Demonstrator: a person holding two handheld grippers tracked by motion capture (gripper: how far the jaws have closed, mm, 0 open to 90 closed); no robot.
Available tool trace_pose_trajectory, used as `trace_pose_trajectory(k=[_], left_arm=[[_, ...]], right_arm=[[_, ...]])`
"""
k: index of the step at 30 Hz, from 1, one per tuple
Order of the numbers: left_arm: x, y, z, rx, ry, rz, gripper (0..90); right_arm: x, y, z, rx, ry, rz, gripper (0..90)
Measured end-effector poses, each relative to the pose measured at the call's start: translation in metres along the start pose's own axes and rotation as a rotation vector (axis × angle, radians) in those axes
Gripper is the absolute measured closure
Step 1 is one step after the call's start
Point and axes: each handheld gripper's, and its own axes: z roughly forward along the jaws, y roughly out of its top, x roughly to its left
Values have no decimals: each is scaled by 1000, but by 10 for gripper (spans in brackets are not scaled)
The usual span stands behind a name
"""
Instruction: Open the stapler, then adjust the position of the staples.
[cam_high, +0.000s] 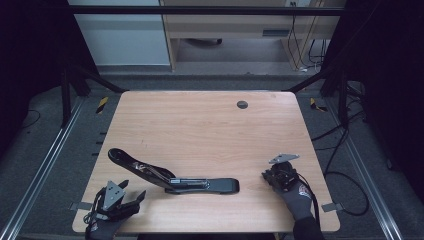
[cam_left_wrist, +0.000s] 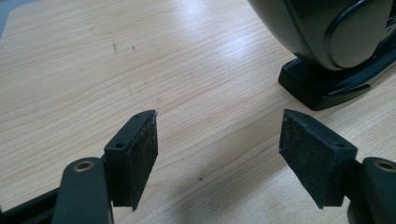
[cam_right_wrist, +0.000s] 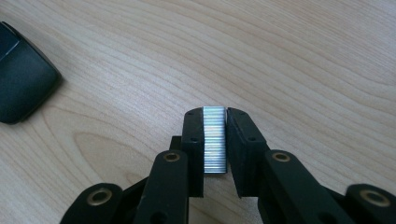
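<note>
From the high view, a big black stapler (cam_high: 172, 176) lies open near the front edge of the table (cam_high: 210, 125). Its top arm swings up toward the front left corner. The left gripper (cam_high: 131, 199) sits by that corner, just beside the stapler. The right gripper (cam_high: 266, 176) is near the front right corner, well apart from the stapler's flat end.

In the left gripper view, the left gripper (cam_left_wrist: 219, 140) has its jaws wide apart with nothing between them. The round end of the stapler (cam_left_wrist: 336, 42) is close ahead, off to one side.

In the right gripper view, the right gripper (cam_right_wrist: 215, 122) pinches a shiny strip of staples (cam_right_wrist: 215, 140) between its pads. The strip stands up straight in the grip. The dark end of the stapler (cam_right_wrist: 21, 84) peeks in near the top left.

The job now seems to be loading the staples. To do it well, keep the strip level and lined up with the stapler's long slot, which is hard to make out from above. Move slowly, squeeze gently so the strip does not snap, and let the left gripper hold the stapler down.
</note>
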Motion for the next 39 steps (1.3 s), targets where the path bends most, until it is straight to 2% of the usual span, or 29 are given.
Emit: trace_pose_trajectory(k=[5,6,7,10,13,14,19,20,22,25,26,29,32,36,37,39], left_arm=[[0,0,0,2,-2,-1,275],[0,0,0,3,-3,0,275],[0,0,0,3,-4,0,274],[0,0,1,4,-5,-1,274],[1,-1,0,1,-5,-7,274],[1,-1,0,0,-6,-9,274],[1,-1,1,4,-8,-8,274],[1,-1,1,4,-8,-8,274],[2,-1,1,5,-10,-10,274],[2,-1,2,9,-10,-8,273],[2,-1,2,8,-11,-8,273],[2,-1,2,10,-12,-6,272],[2,-1,2,9,-12,-8,272],[2,-1,2,11,-13,-5,272],[1,-1,2,12,-14,-5,272],[2,-1,2,12,-14,-4,272]], right_arm=[[-2,-1,0,0,0,6,730],[-2,-1,-1,7,9,20,718],[-3,-1,-1,3,4,4,707],[-2,0,-6,-2,-5,13,689],[-5,2,-11,-23,-22,9,691],[-5,4,-14,-23,-14,26,692],[-5,12,-25,-41,-5,53,703],[-6,13,-26,-49,-8,38,705],[-4,17,-28,-42,-6,49,702],[-4,20,-27,-36,-4,38,701],[-3,22,-27,-23,1,52,692],[-3,23,-23,0,-33,40,630],[-3,22,-20,1,-60,30,580],[-2,20,-19,-7,-42,43,633],[-2,20,-19,0,-29,60,642],[-1,19,-18,-2,-38,44,661]])
